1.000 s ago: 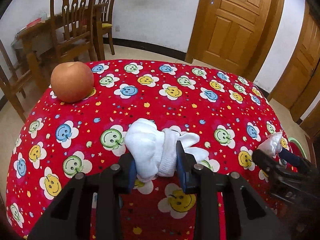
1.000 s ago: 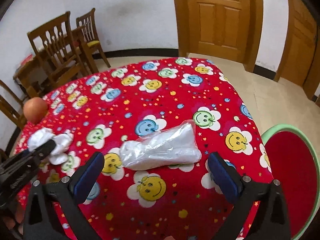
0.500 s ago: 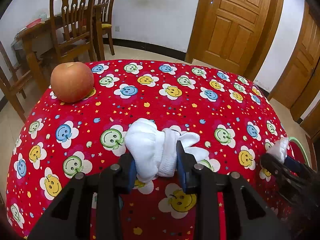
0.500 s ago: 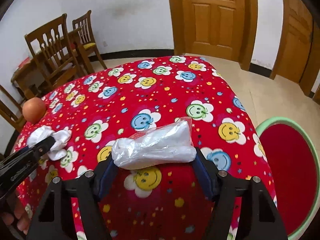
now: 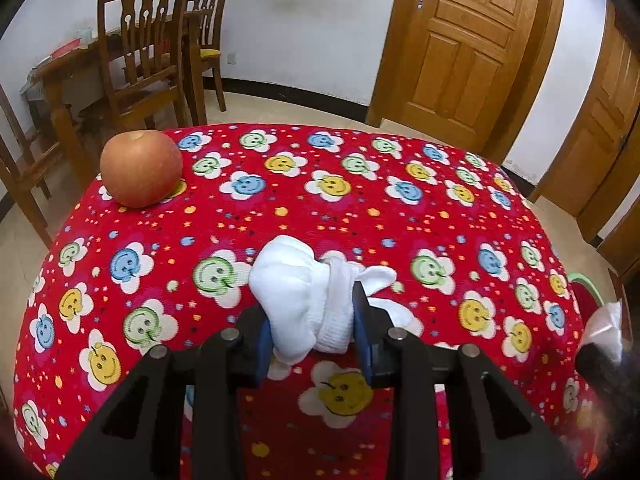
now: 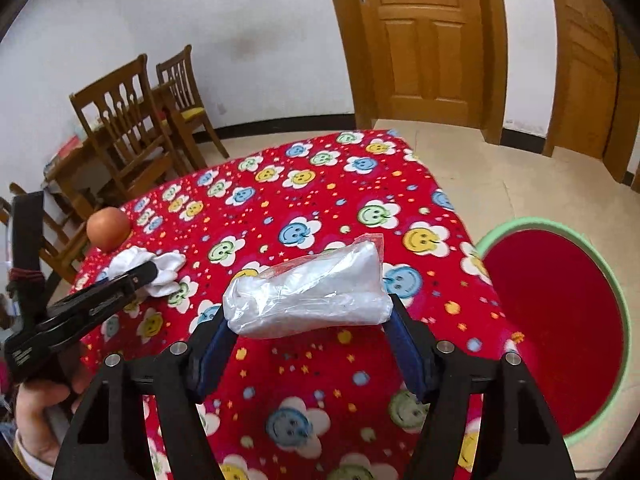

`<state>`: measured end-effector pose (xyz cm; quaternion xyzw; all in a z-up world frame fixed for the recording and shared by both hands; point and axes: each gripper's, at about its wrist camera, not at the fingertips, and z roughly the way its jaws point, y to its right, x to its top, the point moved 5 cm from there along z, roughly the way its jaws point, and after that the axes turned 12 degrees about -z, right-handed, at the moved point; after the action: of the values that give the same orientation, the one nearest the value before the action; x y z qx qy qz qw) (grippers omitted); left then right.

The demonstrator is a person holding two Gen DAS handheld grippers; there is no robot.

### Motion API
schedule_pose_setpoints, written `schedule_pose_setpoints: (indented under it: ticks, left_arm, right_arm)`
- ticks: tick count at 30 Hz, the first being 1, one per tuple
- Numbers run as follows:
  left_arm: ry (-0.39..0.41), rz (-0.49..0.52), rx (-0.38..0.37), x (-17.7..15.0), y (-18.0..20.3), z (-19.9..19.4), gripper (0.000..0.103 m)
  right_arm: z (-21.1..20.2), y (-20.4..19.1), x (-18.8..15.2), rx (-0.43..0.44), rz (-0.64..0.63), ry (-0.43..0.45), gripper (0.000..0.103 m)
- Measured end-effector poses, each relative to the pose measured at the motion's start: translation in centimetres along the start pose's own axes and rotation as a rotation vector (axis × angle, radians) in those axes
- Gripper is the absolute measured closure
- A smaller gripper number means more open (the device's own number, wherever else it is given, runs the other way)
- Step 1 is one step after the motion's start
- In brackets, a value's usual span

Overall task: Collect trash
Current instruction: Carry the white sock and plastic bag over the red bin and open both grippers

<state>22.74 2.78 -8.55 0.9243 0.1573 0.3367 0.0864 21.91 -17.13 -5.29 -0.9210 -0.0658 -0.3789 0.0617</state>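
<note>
My left gripper (image 5: 314, 332) is shut on a crumpled white tissue wad (image 5: 308, 296) resting on the red smiley-flower tablecloth (image 5: 360, 216). It also shows in the right wrist view (image 6: 132, 276) with the tissue (image 6: 160, 268). My right gripper (image 6: 310, 320) is shut on a clear plastic bag with white contents (image 6: 308, 292), held a little above the cloth. The bag's end shows at the right edge of the left wrist view (image 5: 606, 326). A green-rimmed bin with a red inside (image 6: 556, 320) stands on the floor right of the table.
An apple (image 5: 141, 167) sits at the table's far left corner, also in the right wrist view (image 6: 108, 229). Wooden chairs (image 5: 148, 48) and a side table stand behind on the left. Wooden doors (image 5: 464, 40) are at the back. The table edge drops off on the right.
My right gripper has closed on the plastic bag and lifted it off the cloth, shifting toward the bin side. My left gripper stays shut on the tissue, unmoved.
</note>
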Motion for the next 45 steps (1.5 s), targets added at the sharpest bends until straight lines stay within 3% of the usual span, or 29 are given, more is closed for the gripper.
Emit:
schedule_pose_setpoints:
  ticks: [10, 27, 36, 45]
  left_arm:
    - [-0.005, 0.085, -0.078, -1.7, 5.0, -2.5, 0.069]
    - [-0.02, 0.213, -0.282, -6.3, 15.1, -8.5, 0.069]
    - [-0.059, 0.248, -0.325, -8.2, 18.4, -7.8, 0.069]
    - [-0.071, 0.268, -0.328, -8.7, 19.6, -7.1, 0.069]
  right_arm:
    - [-4.9, 5.1, -1.9, -0.073, 0.082, 0.053, 0.031]
    - [-9.2, 14.2, -6.7, -0.175, 0.236, 0.062, 0.031]
    - [-8.7, 18.3, -8.4, -0.203, 0.304, 0.033, 0.03]
    - [-8.0, 19.4, -8.4, -0.184, 0.318, 0.03, 0.029]
